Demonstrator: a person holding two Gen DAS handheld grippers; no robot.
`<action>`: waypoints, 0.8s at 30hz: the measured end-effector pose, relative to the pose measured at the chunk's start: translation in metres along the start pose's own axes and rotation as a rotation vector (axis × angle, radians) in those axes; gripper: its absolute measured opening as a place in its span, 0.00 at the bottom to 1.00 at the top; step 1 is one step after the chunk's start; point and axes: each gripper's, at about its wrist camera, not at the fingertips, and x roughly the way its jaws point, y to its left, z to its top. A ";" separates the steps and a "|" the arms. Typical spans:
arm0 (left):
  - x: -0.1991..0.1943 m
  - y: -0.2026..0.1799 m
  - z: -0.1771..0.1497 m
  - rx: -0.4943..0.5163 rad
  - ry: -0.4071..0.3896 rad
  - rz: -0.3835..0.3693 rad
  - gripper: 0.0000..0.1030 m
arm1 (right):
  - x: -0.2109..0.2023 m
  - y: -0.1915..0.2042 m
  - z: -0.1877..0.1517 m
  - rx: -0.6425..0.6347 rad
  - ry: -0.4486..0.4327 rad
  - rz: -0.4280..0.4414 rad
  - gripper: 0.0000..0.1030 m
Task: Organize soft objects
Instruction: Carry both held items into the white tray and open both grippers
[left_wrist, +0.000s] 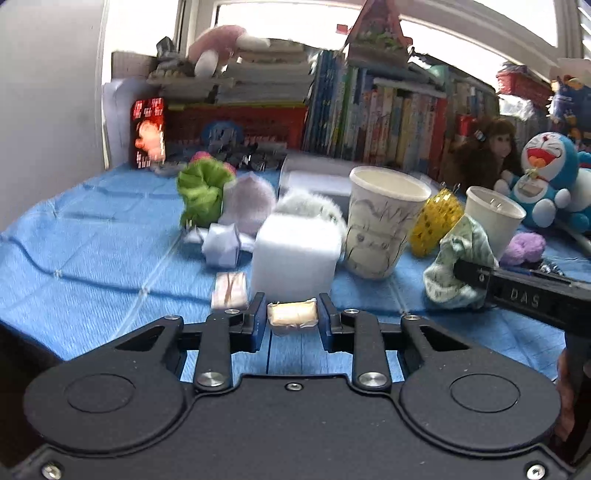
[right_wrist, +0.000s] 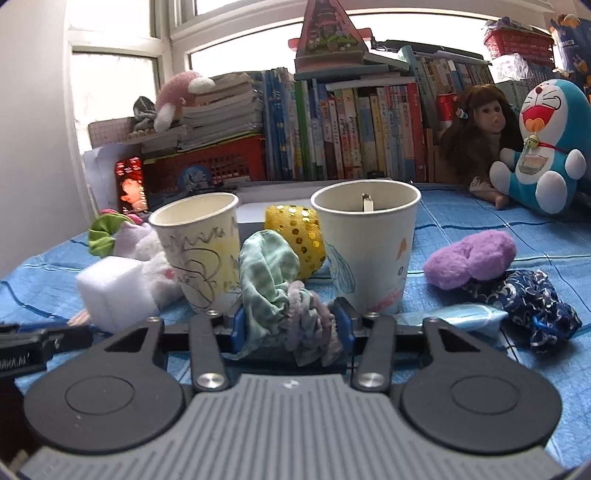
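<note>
Blue cloth (left_wrist: 92, 236) covers the whole table, and both of your tools are already busy on it. Your left gripper (left_wrist: 292, 315) has a small cream wrapped packet (left_wrist: 292, 314) between its fingers, low over the cloth just in front of the white foam cube (left_wrist: 295, 254); the pads look close on its ends, but a thin gap may remain, so I cannot tell for certain that it is clamped. Squeeze gently before you lift, because the packet looks soft and could slide out sideways. Your right gripper (right_wrist: 291, 325) is clenched on a green checked scrunchie (right_wrist: 266, 280) bunched together with a pale lilac scrunchie (right_wrist: 310, 321), right in front of the two paper cups. Lift that bundle straight up before moving it, since loose folds hang below the fingers and could snag a rim and tip a cup. The scribbled cup (right_wrist: 201, 251) stands to the left; its inside is hidden from this angle. The taller white cup (right_wrist: 369, 251) stands to the right, and something small and metallic shows near its far wall, though what it is I cannot make out. A yellow sequinned scrunchie (right_wrist: 299, 240) sits between and behind the cups. If the bundle is bound for a cup, centre it over the mouth and only then let go. A purple fluffy scrunchie (right_wrist: 469, 264) and a dark blue patterned scrunchie (right_wrist: 532, 302) lie loose on the cloth to the right.
</note>
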 end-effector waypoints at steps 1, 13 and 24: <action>-0.003 0.000 0.003 0.002 -0.012 -0.001 0.26 | -0.004 0.000 0.002 -0.006 -0.006 0.009 0.49; -0.007 0.007 0.087 0.003 -0.094 -0.127 0.26 | -0.050 -0.008 0.062 0.009 -0.134 0.114 0.50; 0.053 -0.008 0.198 -0.022 -0.023 -0.258 0.26 | -0.009 -0.038 0.145 -0.020 -0.087 0.084 0.51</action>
